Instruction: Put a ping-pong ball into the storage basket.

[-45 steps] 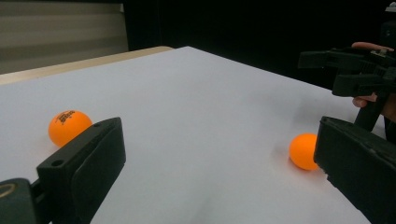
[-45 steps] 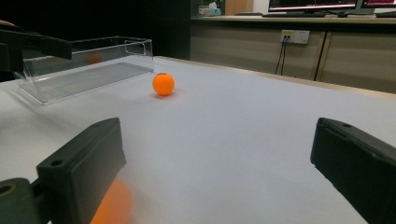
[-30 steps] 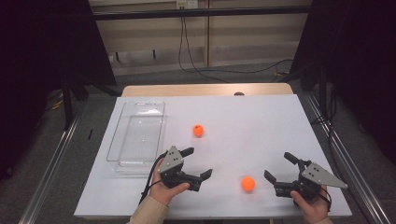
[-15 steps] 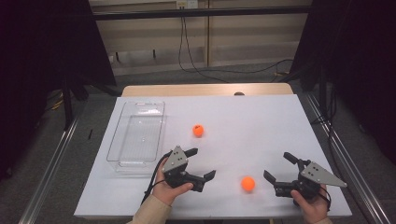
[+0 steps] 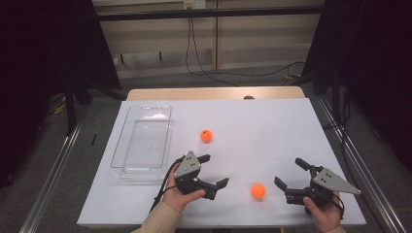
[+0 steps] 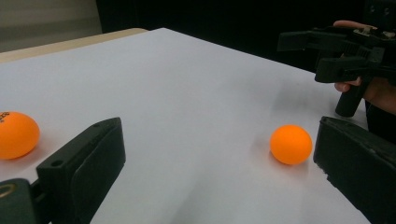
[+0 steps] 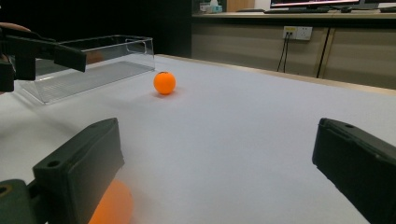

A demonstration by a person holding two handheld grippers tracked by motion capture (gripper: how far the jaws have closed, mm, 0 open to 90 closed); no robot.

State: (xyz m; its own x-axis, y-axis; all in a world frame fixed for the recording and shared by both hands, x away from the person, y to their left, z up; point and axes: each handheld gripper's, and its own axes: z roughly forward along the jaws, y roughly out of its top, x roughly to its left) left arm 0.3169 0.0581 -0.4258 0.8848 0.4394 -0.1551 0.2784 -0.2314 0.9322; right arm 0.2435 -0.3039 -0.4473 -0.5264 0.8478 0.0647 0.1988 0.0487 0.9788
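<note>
- Our left tongs [image 5: 214, 171] stand apart, empty, near the closer orange ball [image 5: 258, 191].
- Our right tongs [image 5: 290, 174] also gape; this ball lies on the bench [image 5: 272, 126] between both.

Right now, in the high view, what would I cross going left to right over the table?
Clear plastic tray → left gripper → near orange ball → right gripper. The far orange ball sits above the left gripper's span, so its place in the order is unclear.
</note>
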